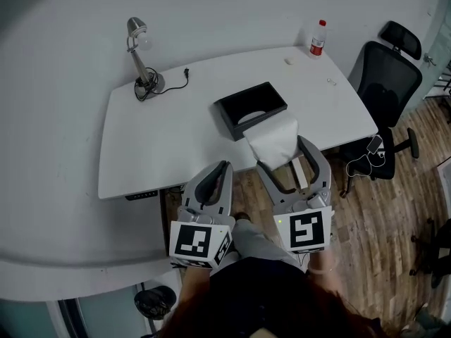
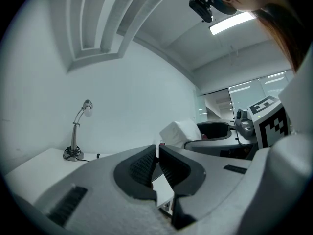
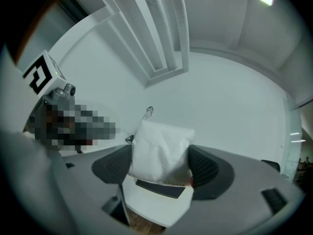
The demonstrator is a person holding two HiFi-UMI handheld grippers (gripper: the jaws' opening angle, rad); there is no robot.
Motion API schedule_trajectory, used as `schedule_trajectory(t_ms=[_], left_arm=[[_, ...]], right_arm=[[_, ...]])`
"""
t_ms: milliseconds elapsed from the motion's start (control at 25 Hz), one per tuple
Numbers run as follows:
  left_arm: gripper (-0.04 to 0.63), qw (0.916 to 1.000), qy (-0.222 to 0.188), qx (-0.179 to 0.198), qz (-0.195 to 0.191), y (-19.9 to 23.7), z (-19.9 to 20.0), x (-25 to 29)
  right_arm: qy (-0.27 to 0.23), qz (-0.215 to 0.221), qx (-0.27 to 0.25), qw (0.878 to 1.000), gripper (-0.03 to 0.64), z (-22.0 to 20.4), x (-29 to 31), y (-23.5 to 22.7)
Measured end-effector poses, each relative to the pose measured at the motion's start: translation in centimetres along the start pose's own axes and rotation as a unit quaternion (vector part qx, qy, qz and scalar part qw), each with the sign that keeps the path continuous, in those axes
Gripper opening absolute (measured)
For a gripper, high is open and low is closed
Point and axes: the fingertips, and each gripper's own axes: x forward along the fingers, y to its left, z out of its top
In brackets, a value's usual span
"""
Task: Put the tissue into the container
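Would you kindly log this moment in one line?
right claw: shut on tissue | left claw: shut, empty | container: on table, tissue outside

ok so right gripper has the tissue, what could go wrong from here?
1. The right gripper pinches the soft tissue low, with most of it beyond the grip; it could flop or slip.
2. It hangs at the table's near edge, short of the container; a drop may hit the floor.
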Motion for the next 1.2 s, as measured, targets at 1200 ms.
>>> schedule_trajectory(t_ms=[1200], left_arm=[[0.037,0.9999,0.009,0.001,-0.013,6.2,-0.2,8.0]], right_arm=[[0.026,0.013,-0.013,0.999,0.376,-1.5,9.8,-1.9]])
